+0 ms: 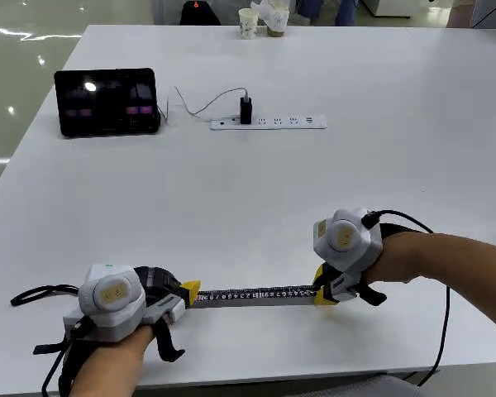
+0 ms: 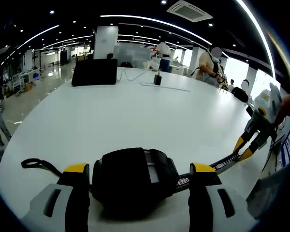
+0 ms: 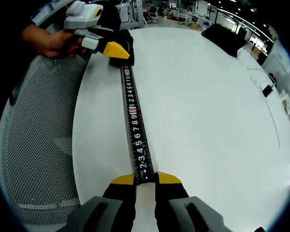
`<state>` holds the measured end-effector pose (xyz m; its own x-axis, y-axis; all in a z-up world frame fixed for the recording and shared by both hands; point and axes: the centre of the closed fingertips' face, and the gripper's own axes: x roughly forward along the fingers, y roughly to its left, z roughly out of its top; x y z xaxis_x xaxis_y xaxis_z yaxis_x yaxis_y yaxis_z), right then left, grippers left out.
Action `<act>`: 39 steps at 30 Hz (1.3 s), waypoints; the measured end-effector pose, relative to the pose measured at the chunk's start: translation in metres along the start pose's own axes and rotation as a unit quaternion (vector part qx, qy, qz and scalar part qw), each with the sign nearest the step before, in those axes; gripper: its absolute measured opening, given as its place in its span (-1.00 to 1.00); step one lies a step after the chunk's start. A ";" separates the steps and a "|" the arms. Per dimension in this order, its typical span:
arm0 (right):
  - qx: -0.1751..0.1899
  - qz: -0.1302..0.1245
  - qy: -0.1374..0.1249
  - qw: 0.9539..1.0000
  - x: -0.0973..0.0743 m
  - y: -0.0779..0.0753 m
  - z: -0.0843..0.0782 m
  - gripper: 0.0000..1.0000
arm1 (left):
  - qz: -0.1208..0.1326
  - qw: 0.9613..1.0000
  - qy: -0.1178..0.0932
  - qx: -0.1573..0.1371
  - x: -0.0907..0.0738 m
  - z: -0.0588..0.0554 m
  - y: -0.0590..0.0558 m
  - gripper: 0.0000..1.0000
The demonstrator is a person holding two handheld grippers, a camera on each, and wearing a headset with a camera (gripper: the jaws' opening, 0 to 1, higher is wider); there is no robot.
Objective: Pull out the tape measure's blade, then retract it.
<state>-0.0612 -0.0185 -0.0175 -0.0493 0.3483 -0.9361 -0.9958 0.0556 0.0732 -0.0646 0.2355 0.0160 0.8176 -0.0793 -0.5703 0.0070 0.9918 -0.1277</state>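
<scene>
Right tool [image 3: 146, 178] pinches the blade [image 3: 134, 116] by its tip; left tool [image 2: 139, 168] clamps the tape measure case [image 2: 130, 186], resting on the surface [image 1: 256, 190]. The blade's long axis runs straight between my hands, so retracting should mean feeding right toward left.

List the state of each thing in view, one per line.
tape measure case, clamped between jaws
left gripper, shut on tape measure case
blade, pulled out, stretched between the grippers
right gripper, shut on blade tip
tablet, standing, screen lit
power strip, charger plugged in
paper cup, upright
</scene>
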 end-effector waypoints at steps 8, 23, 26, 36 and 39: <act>0.009 0.001 0.011 1.000 0.000 -0.001 -0.001 -0.78 | 0.014 1.000 0.010 -0.006 -0.001 -0.001 0.006 0.30; 0.001 -0.003 0.018 1.000 0.000 -0.001 -0.002 -0.78 | 0.017 0.999 0.029 0.017 -0.002 -0.004 0.006 0.27; 0.000 -0.005 0.019 1.000 0.000 -0.001 -0.002 -0.78 | 0.017 0.999 0.029 0.019 -0.002 -0.004 0.006 0.27; 0.011 -0.014 0.006 1.000 0.001 -0.001 0.000 -0.78 | 0.017 0.999 0.024 0.020 -0.003 -0.003 0.007 0.27; 0.012 -0.014 0.002 1.000 0.001 -0.001 0.000 -0.78 | 0.016 0.999 0.023 0.019 -0.003 -0.002 0.006 0.27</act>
<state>-0.0599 -0.0177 -0.0188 -0.0225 0.3421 -0.9394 -0.9945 0.0881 0.0560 -0.0681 0.2419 0.0148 0.7905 -0.0502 -0.6104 0.0037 0.9970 -0.0772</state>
